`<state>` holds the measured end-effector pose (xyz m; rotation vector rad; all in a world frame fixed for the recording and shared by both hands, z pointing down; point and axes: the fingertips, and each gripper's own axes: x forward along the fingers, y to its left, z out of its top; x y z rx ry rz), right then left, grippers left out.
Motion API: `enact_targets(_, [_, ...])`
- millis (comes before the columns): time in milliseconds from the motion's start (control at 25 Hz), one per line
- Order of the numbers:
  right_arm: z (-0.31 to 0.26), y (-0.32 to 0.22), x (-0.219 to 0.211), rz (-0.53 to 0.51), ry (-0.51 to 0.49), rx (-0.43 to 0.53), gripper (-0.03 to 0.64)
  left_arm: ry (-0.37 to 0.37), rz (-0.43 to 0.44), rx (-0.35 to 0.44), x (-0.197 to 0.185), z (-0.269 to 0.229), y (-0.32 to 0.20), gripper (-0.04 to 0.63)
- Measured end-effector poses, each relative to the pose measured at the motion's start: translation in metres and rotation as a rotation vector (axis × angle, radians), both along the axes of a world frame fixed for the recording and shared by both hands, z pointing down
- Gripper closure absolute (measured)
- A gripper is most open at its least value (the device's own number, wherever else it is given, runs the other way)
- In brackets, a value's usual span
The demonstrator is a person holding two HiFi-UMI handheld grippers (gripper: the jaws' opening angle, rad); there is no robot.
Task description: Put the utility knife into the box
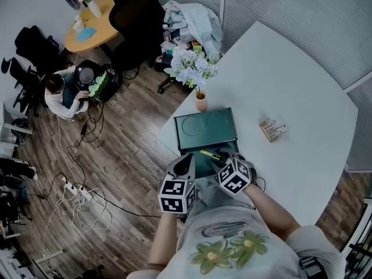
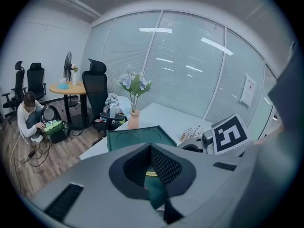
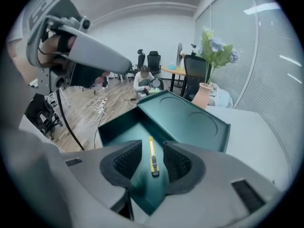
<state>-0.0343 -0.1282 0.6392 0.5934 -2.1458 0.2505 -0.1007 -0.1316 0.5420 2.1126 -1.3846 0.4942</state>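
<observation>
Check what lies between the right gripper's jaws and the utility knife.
Nothing: in the right gripper view the right gripper hangs open over the utility knife, which lies free on the floor of the box.

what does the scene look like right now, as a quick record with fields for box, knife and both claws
table: white; holds the box, a flower vase, a small packet
box: dark green, lid folded back open
utility knife: yellow, lying flat on the box floor
right claw: open, above the knife, not touching it
left claw: pads together at the tips, at the box's near edge; hold on the wall unclear
task: knife is in the box
</observation>
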Motion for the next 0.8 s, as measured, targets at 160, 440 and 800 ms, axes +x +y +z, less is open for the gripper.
enact_targets(160, [-0.03,-0.002,-0.002,0.031,-0.096,0.05,0.481,0.001,-0.007,0.023,-0.001,-0.009,0.001,0.597])
enact_targets(440, [-0.083,-0.003,0.004,0.129,-0.273,0.139,0.55,0.004,-0.021,0.06,-0.002,-0.026,0.004,0.597])
enact_targets(800, [-0.127,0.0,0.021,0.206,-0.371,0.297,0.612,0.006,-0.02,0.108,0.008,-0.044,0.017,0.597])
